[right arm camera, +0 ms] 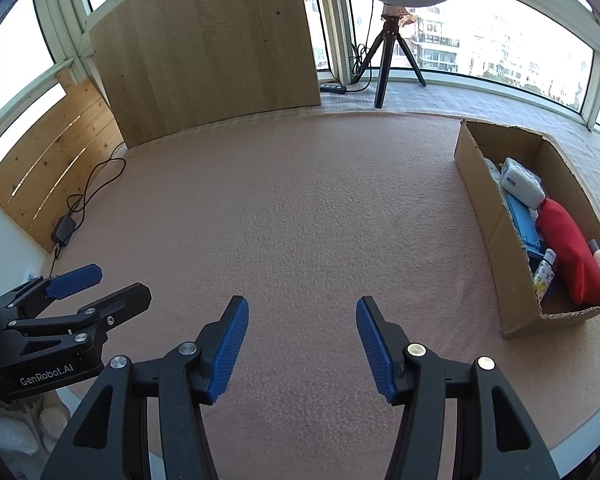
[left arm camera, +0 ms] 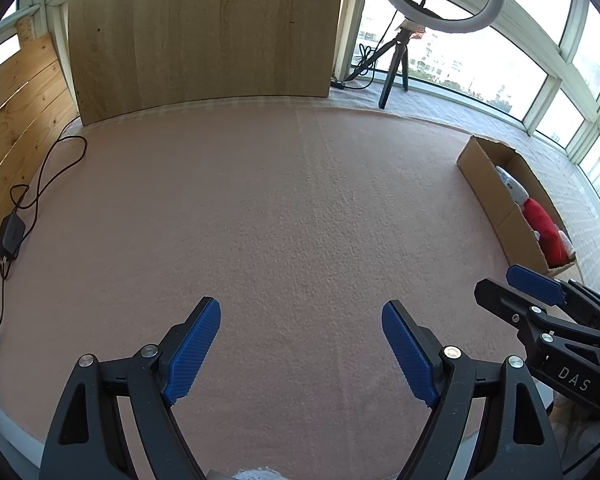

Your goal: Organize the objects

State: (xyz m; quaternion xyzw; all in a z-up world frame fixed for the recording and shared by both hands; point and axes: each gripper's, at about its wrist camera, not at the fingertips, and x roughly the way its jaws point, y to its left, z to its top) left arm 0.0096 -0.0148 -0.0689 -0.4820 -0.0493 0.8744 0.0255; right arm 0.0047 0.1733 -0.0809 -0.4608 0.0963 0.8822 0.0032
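Both the left gripper (left arm camera: 300, 344) and the right gripper (right arm camera: 302, 344) hover with jaws apart and empty over the pink mat (right arm camera: 300, 208). The cardboard box (right arm camera: 484, 184), holding a red pouch (right arm camera: 564, 248) and bottles, sits at the right of the frame, well apart from either gripper.

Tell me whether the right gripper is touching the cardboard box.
Apart. In the right wrist view, the open right gripper hangs over bare pink mat, and a clear strip of mat separates its fingers from the cardboard box.
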